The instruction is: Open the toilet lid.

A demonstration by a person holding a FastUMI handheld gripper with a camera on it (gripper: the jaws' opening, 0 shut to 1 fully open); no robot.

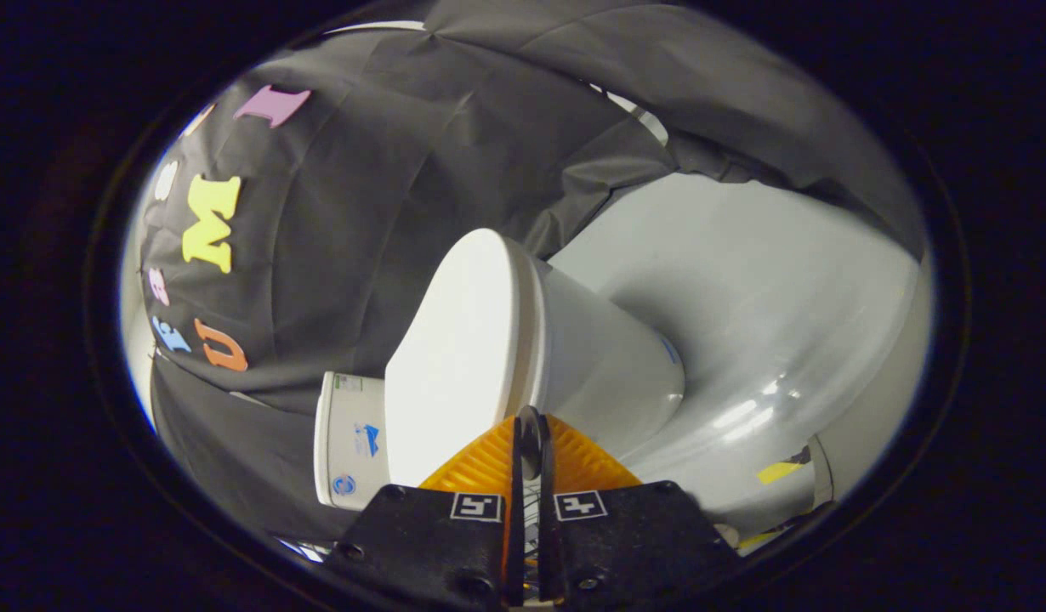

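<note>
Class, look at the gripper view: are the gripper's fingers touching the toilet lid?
Cannot tell. In the gripper view the gripper, fingers pressed together, overlaps the toilet lid's front edge, but neither contact nor a gap shows plainly.

Stickers on the toilet tank (pixel 350 442) are too small to read.

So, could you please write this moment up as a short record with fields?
toilet lid: down, closed over the seat
toilet bowl: white, under the lid
tank: white, behind the lid
gripper: fingers together, nothing between them, tips just short of the lid's front edge
floor: pale grey, glossy
yellow tape: on the floor beyond the bowl
task status: lid not yet lifted
</note>
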